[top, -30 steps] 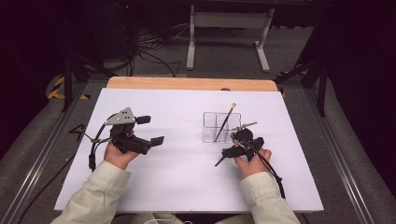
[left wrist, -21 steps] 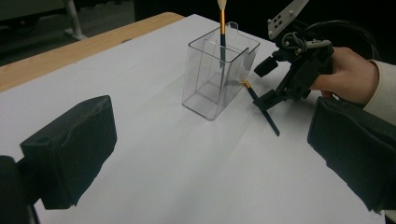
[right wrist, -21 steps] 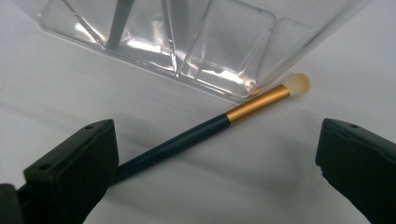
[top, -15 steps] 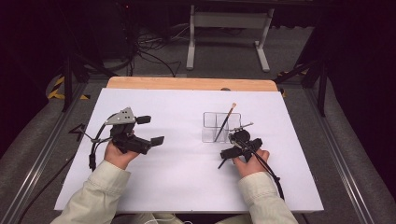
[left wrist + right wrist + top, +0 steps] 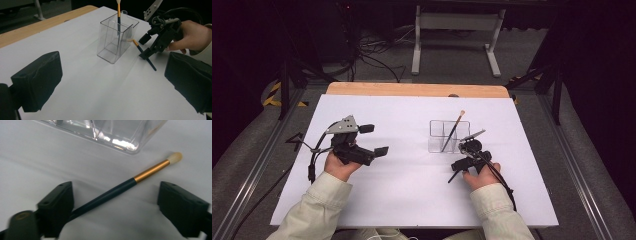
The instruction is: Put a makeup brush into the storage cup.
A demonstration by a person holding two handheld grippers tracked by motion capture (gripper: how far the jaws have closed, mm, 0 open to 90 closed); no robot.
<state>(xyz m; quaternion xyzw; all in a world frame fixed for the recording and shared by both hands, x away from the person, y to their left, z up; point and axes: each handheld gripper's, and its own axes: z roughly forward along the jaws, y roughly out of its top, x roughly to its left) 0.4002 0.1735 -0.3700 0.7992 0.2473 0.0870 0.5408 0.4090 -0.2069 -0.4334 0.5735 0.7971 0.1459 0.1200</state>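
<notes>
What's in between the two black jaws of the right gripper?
A brush lies on the white table between the open jaws, which have just been closing. The right gripper view shows its dark handle, gold band and pale tip, slanting across the gap.

A white sheet (image 5: 402, 195) is covering most of the bench (image 5: 412, 89), whose bare wooden edge is showing along the far side. Beyond it, a grey metal stand (image 5: 457, 21) is resting on the dark floor (image 5: 522, 55), with a tangle of black cables (image 5: 377, 50) lying to its left. Yellow-and-black striped tape (image 5: 274, 95) is marking the floor at the left.
</notes>
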